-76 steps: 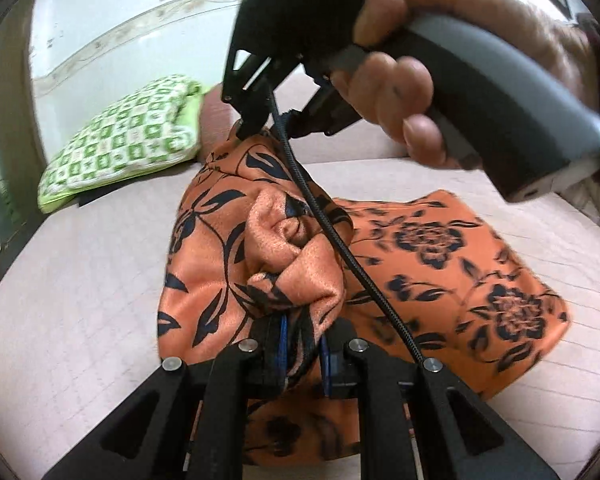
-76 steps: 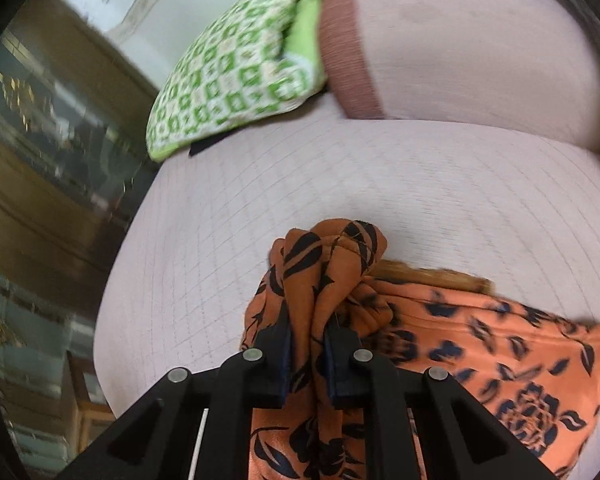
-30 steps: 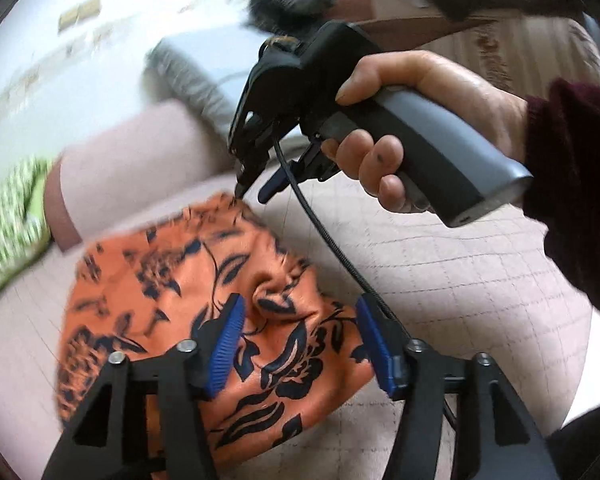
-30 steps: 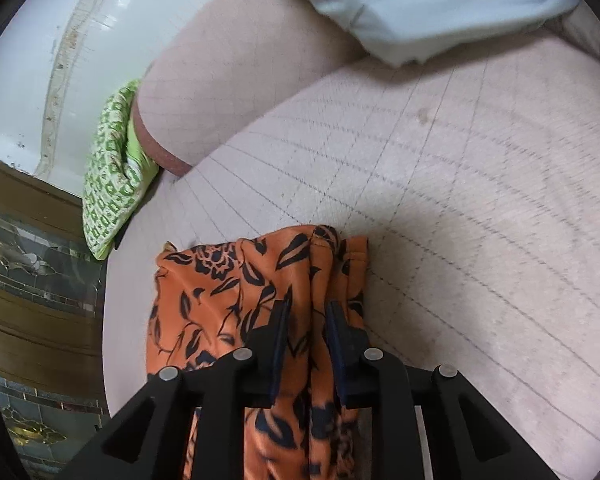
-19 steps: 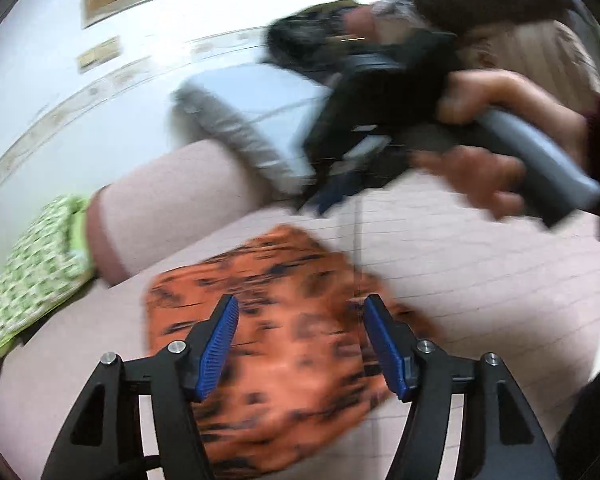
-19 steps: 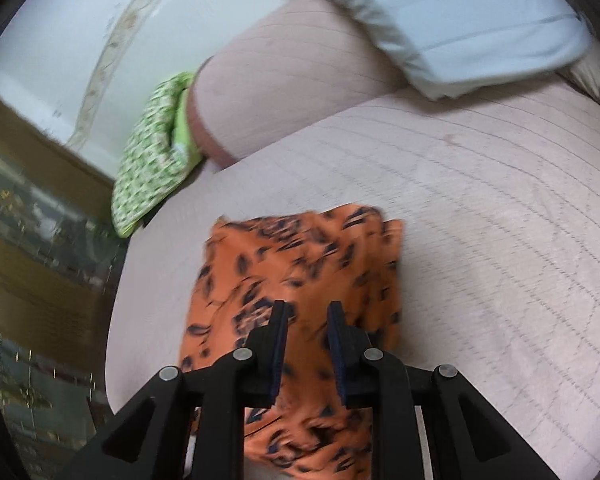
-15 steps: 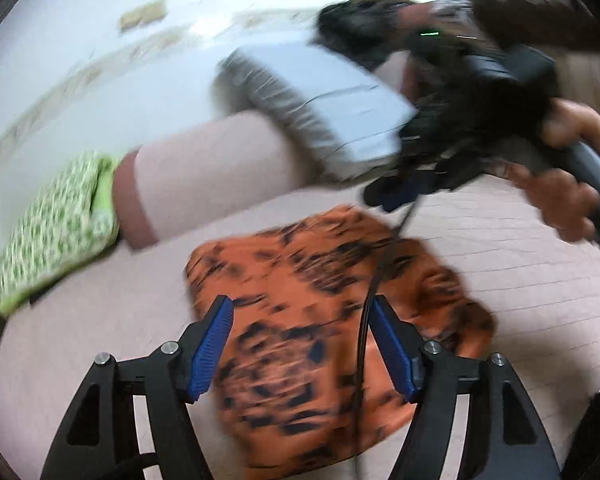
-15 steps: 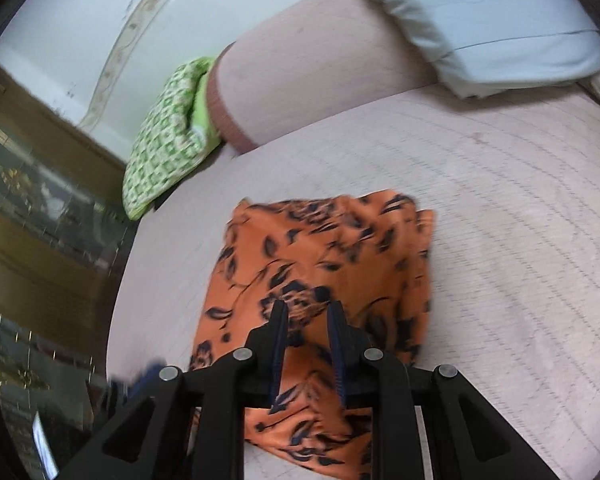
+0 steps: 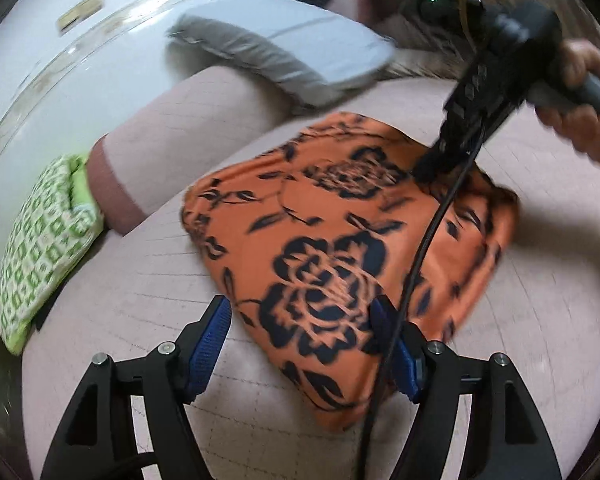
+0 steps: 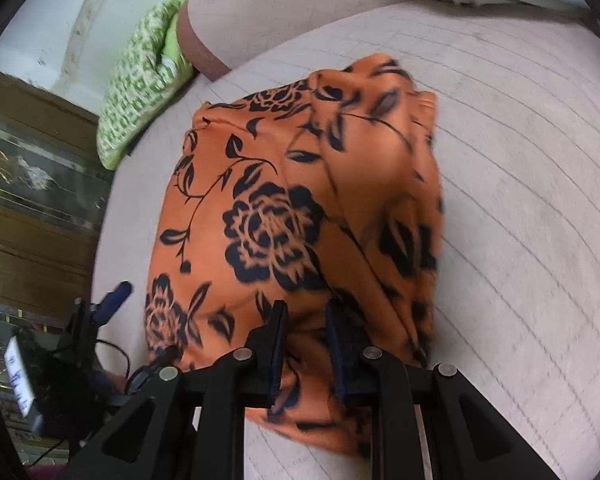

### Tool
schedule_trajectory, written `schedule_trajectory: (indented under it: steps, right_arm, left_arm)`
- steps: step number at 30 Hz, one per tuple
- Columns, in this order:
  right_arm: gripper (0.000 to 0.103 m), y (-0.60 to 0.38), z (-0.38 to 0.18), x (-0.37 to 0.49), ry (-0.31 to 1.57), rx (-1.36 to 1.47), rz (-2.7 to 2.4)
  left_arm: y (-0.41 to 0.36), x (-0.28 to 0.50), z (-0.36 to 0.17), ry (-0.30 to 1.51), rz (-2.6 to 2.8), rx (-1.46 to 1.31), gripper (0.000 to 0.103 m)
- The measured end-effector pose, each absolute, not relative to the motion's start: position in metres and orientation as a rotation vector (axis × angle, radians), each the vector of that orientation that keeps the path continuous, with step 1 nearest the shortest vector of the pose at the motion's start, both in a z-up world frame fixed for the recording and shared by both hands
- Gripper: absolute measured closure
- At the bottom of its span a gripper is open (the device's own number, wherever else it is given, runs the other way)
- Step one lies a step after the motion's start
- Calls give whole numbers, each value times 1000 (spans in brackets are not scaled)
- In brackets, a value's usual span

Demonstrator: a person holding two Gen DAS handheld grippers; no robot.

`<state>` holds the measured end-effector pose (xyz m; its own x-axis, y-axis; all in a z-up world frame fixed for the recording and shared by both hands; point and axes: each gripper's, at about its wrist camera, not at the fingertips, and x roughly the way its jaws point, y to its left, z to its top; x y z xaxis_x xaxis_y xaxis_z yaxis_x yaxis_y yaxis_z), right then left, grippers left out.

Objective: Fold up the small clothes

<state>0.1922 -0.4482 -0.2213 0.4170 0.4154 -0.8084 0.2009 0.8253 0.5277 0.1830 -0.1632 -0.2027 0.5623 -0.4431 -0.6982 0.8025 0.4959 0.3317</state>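
Folded orange floral garment (image 9: 340,232) lies flat on the bed (image 9: 540,320), long axis running away from the left tongs (image 9: 306,346), which hang apart, empty, at its near edge. Right tongs (image 10: 304,344) stand narrowly parted over the cloth — whether they pinch it, I cannot tell.

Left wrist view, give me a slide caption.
Open left gripper above a folded orange black-flowered cloth on a pale quilted bed.

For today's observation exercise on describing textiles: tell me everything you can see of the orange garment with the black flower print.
The orange garment with black rose and leaf print looks like thin, smooth fabric. It lies folded into a rough rectangle, mostly flat with soft ridges along one side, on the pale pink quilted bed cover. The left hand-held gripper stands open above its near edge. The right hand-held gripper hovers over it, jaws narrow; contact cannot be told.
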Motion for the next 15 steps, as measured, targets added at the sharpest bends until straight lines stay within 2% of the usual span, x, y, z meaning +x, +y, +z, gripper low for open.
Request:
schedule_trajectory:
  steps: [4,9,11,12,13,14,15]
  right_arm:
    - [80,-456,-219,164,1158,606,126]
    - [79,-460,-189,129,1059,560,108]
    - [70,-454,-181,118,1033,535,108]
    - [58,-451,-178,113,1031,515,99]
    - [36,-447,-176,110,1026,486,78]
    - [30,-445,-174,107,1012,460,55]
    - [29,-442,-171,102,985,426,33]
  left_arm:
    - [-156,178,-205,566,-862,721,30]
    - [-146,154,-204,514,-940,783,30]
    - [-141,142,-205,478,-963,818,30]
    - [-139,138,-205,465,-972,828,30]
    - [-137,135,-204,453,-973,836,30]
    - [-134,131,-206,431,-959,857,30]
    - [-133,129,-208,416,-941,880,29]
